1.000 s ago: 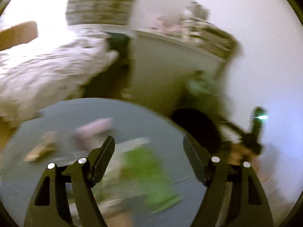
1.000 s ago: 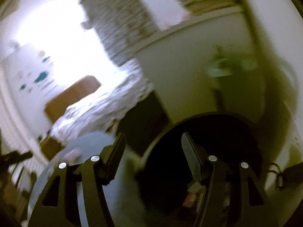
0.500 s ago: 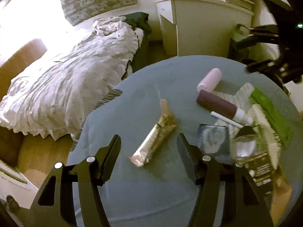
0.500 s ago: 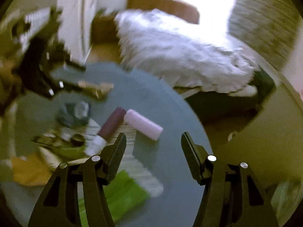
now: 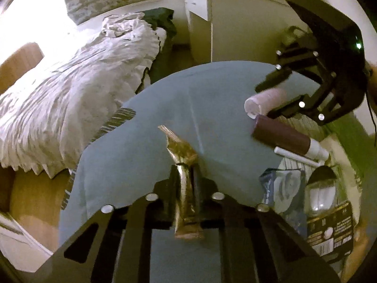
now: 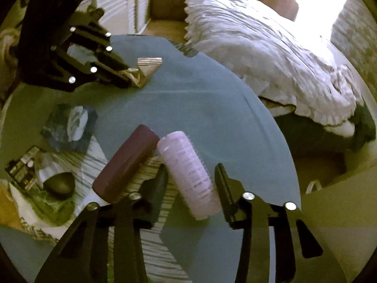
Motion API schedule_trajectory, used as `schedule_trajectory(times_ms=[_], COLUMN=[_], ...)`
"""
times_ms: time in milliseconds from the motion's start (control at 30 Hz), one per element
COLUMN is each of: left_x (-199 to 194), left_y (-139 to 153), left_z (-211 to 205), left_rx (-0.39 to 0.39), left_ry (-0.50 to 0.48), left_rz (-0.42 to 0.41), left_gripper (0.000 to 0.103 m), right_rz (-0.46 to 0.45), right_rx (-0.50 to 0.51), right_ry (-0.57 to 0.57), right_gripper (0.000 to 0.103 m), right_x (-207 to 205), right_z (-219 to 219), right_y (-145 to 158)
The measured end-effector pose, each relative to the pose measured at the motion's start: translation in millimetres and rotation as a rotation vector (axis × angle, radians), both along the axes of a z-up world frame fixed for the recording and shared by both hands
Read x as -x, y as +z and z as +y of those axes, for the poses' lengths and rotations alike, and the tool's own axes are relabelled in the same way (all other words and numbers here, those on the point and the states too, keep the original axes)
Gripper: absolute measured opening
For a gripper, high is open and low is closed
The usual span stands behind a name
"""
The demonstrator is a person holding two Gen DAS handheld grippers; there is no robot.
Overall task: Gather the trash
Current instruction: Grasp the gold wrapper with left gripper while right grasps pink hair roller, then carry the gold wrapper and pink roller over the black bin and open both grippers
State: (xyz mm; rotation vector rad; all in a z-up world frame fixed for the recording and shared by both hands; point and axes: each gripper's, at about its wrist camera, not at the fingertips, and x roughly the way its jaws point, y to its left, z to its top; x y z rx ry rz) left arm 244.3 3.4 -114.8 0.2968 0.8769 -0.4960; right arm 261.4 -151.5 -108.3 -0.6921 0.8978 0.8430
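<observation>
A round blue tabletop (image 5: pixel 223 99) stands beside a bed with a rumpled white duvet (image 5: pixel 70 82), a pale cabinet (image 5: pixel 235 30) behind it. The left tongs (image 5: pixel 186 186) are clamped on a gold foil wrapper (image 5: pixel 183 165) near the tabletop's edge. The right tongs (image 6: pixel 190 181) are closing around a pink bottle (image 6: pixel 188 174) lying beside a maroon tube (image 6: pixel 127 162). Label print is unreadable.

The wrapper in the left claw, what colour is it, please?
Shiny gold wrapper, clearest in the left wrist view.
</observation>
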Motion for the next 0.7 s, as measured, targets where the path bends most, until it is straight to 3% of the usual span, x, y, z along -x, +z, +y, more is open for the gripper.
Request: schedule_trajectory(times_ms=[100, 200, 300, 400, 600, 700], left_x=[1.3, 19.2, 34.5, 52.8, 74.3, 80.9], left_y=[8.1, 36.9, 66.0, 96.3, 125.7, 122.3], left_z=[7.6, 7.5, -4.5, -38.3, -138.3, -193.2], left_rx=[0.065, 0.162, 0.236, 0.294, 0.400, 0.412], left_ry=[0.065, 0.103, 0.101, 0.058, -0.040, -0.070], left_rz=[0.023, -0.015, -0.050, -0.086, -0.076, -0.059], left_gripper=[0.008, 0.008, 0.008, 0.008, 0.008, 0.008], right_rz=[0.033, 0.028, 0.019, -0.021, -0.177, -0.240], right_rx=[-0.093, -0.248, -0.532, -0.765, -0.945, -0.959], right_ry=[-0.082, -0.183, -0.368, -0.567, -0.862, -0.999], right_gripper=[0.034, 0.034, 0.034, 0.034, 0.034, 0.034], right_x=[4.1, 17.8, 37.9, 67.8, 141.6, 168.2], right_z=[-17.3, -47.9, -109.7, -179.3, -287.6, -336.1], right_y=[9.0, 32.8, 66.0, 80.3, 76.9, 66.3])
